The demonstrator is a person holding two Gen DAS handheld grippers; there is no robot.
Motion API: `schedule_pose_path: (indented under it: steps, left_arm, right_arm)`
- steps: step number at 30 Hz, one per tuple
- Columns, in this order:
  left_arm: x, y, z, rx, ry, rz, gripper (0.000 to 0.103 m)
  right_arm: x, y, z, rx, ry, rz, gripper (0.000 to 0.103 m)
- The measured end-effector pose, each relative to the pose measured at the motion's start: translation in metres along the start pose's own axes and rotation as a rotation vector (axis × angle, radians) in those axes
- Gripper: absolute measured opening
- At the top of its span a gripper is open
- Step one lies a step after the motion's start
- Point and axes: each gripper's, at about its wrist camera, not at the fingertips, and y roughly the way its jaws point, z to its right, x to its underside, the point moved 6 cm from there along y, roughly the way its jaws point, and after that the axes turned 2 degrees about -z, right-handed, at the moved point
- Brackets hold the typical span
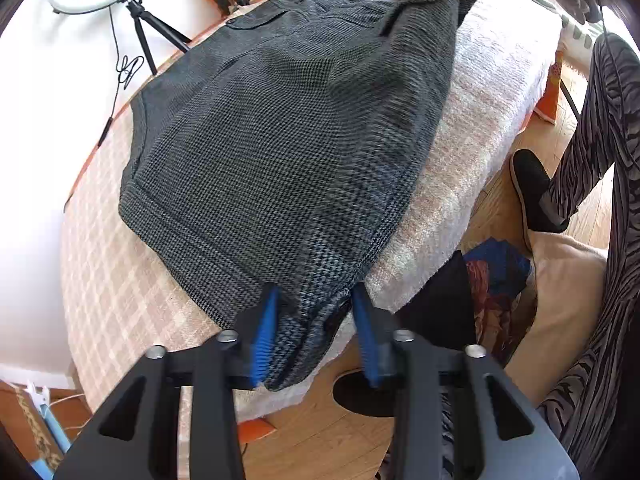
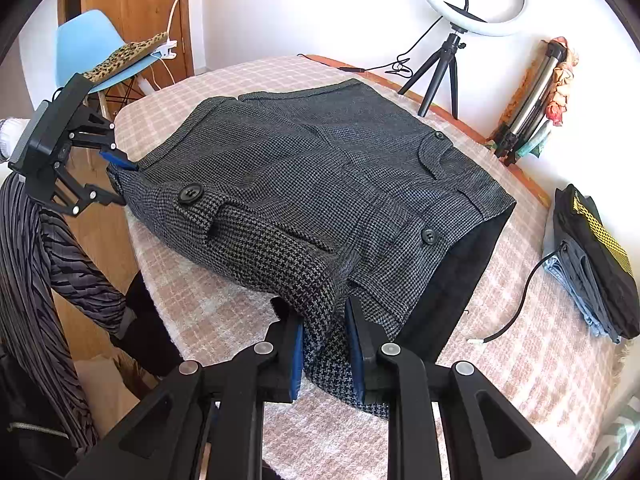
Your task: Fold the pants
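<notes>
Both grippers are clamped on the pants (image 1: 280, 128), a grey houndstooth pair lying on the checked blanket (image 1: 116, 280) that covers the table.

Left gripper (image 1: 314, 334): blue pads (image 1: 264, 336) pinch a bunched corner of the hem end. The cloth fills the gap between the jaws and hangs down a little below them, past the near table edge. From the jaws the rest of the pants spreads away flat across the blanket.

Right gripper (image 2: 324, 348): jaws nearly together, pinching a fold of the waist end. A rolled flap with a black button (image 2: 189, 193) rises from between the jaws and lies over the body of the pants, lifted off the blanket just ahead of the fingertips. The dark lining (image 2: 448, 300) of the waist opening shows just right of the right jaw.

In the right wrist view the left gripper sits far left of the jaws, at the opposite end of the pants, its blue pad touching the cloth edge.

Beyond the pants: a ring light on a tripod (image 2: 440, 76) by the wall. Well right of the right jaws: a stack of folded clothes (image 2: 592, 268) and a loose black cable (image 2: 516, 308) on the blanket. A blue chair (image 2: 92, 52) stands behind the table.
</notes>
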Motion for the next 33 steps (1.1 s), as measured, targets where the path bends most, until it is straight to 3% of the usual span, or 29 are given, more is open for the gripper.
schedule_pose_path:
  steps: [6, 12, 20, 33]
  left_arm:
    - [-0.01, -0.022, -0.016, -0.011, -0.036, 0.089, 0.012]
    - [-0.032, -0.06, -0.049, -0.085, -0.091, 0.187, 0.012]
    - [-0.08, -0.099, -0.101, -0.177, -0.123, 0.301, 0.011]
    - [-0.165, -0.081, -0.176, -0.253, -0.219, 0.353, 0.011]
  right_arm:
    - [0.01, -0.003, -0.003, 0.015, 0.008, 0.012, 0.017]
    - [0.0, -0.02, -0.001, 0.057, 0.009, 0.067, 0.017]
    - [-0.038, -0.051, 0.018, 0.132, 0.017, 0.158, 0.017]
    - [-0.1, -0.043, 0.088, 0.149, 0.13, 0.201, 0.017]
